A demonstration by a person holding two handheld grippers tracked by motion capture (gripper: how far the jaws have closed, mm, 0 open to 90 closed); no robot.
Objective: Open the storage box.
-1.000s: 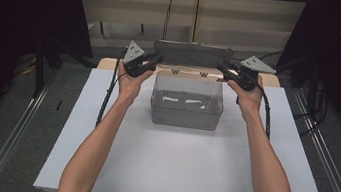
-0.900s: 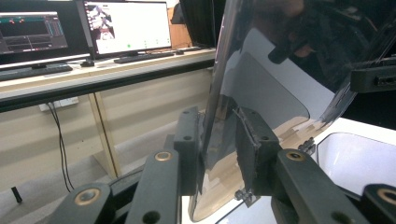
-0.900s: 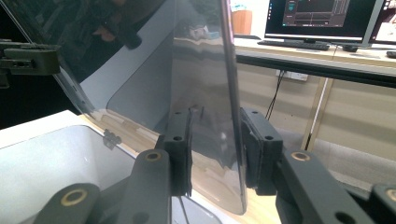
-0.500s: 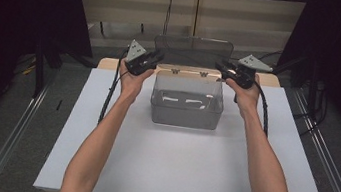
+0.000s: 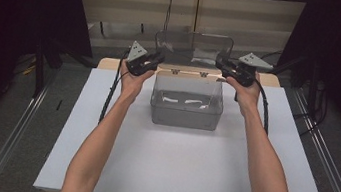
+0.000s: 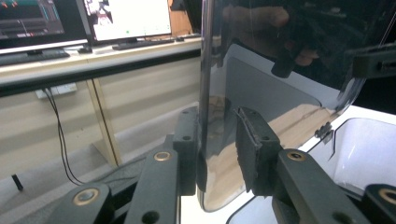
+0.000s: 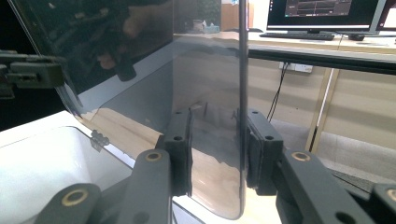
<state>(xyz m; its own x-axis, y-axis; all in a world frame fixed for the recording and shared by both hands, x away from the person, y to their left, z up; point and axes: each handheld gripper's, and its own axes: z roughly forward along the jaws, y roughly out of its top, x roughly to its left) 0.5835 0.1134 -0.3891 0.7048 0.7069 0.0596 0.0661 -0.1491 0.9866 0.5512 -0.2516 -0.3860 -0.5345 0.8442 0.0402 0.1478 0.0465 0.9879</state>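
Clear box (image 5: 186, 109) sits mid-tabletop (image 5: 183, 173), its hinged lid (image 5: 193, 48) raised upright, left gripper (image 5: 159, 58) and right gripper (image 5: 220, 64) fingers each clamped on a side edge of it.

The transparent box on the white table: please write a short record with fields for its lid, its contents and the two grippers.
box: clear box, on the white table
lid: lid raised, about upright, hinged at the far edge
contents: small pale pieces on the bottom, too unclear to name
left gripper: left gripper, fingers astride the lid's left edge
right gripper: right gripper, fingers astride the lid's right edge
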